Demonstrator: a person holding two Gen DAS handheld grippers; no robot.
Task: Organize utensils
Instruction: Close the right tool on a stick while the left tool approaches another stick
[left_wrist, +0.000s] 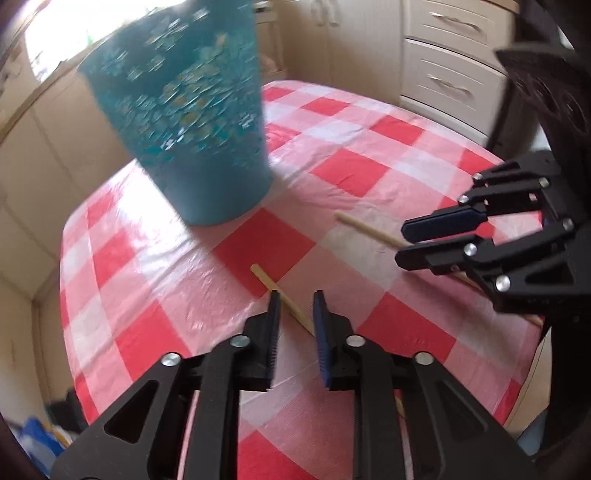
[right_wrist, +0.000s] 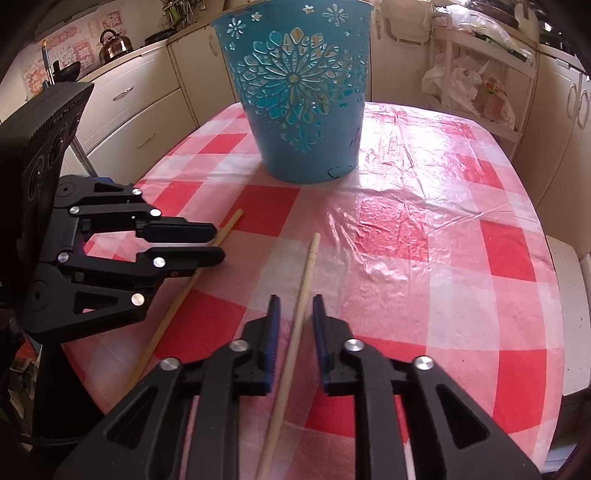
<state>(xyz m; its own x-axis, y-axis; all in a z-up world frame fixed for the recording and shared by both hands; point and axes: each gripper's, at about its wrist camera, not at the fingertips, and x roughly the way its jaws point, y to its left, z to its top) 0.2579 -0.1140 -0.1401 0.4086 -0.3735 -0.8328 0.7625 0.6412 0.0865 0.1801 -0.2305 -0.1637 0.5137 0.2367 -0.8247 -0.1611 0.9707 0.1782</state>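
Two wooden chopsticks lie on the red-and-white checked tablecloth (right_wrist: 424, 229). One chopstick (right_wrist: 301, 295) runs between the open jaws of my right gripper (right_wrist: 295, 301), untouched by the pads. The other chopstick (left_wrist: 284, 295) (right_wrist: 184, 295) lies under my left gripper (left_wrist: 297, 295), which is open around it. In the right wrist view the left gripper (right_wrist: 218, 243) hovers over that chopstick. In the left wrist view the right gripper (left_wrist: 400, 242) sits over its chopstick (left_wrist: 369, 229). A teal perforated bucket (right_wrist: 299, 92) (left_wrist: 192, 122) stands upright further back on the table.
Cream kitchen cabinets and drawers (left_wrist: 447, 55) surround the table. A white rack with plastic bags (right_wrist: 469, 85) stands at the back right. A kettle (right_wrist: 114, 46) sits on the counter at the back left. The table edge curves close behind both grippers.
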